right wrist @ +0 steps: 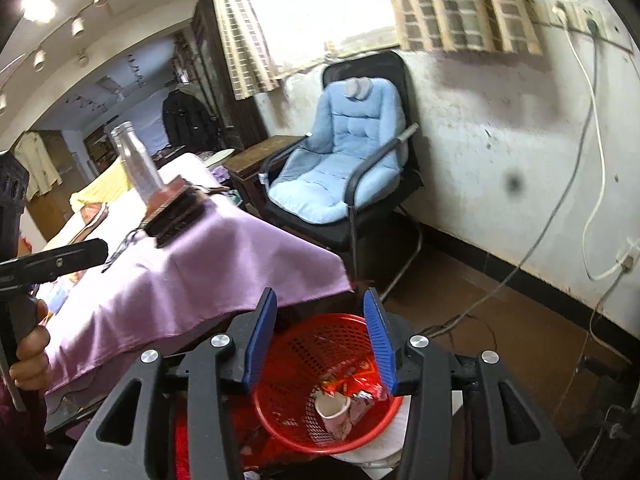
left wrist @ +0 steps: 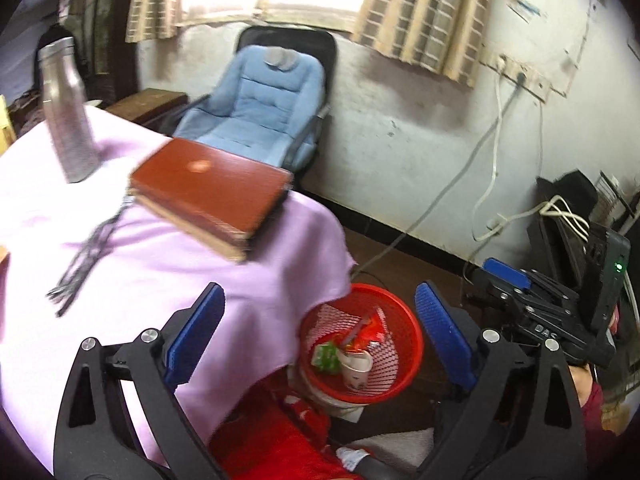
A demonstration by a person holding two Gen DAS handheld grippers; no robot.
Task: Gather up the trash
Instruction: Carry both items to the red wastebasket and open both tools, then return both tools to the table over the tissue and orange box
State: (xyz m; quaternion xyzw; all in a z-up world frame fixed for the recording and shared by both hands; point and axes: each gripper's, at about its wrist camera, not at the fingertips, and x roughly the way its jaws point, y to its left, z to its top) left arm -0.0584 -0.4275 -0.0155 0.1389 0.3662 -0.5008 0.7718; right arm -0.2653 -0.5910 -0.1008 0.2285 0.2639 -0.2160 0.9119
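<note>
While both my tongs hang over the red basket (left wrist: 362, 354), neither one grips anything.

My left tongs (left wrist: 316, 336) stand spread wide with empty air between the blue pads (left wrist: 196, 334), and my right tongs (right wrist: 320, 340) are parted about halfway, also bare. Straight below them the basket sits on the floor just beside the table's draped corner, and the trash lies inside it: a white paper cup (left wrist: 355, 368), a red snack wrapper (right wrist: 352, 386) and a green scrap (left wrist: 326, 356). Farther off, the pink cloth (left wrist: 160, 264) covers the table, carrying a brown book (left wrist: 212, 188) and a steel bottle (left wrist: 66, 108). Beyond it, a blue cushioned chair (right wrist: 340, 160) stands against the wall under the curtained window.
</note>
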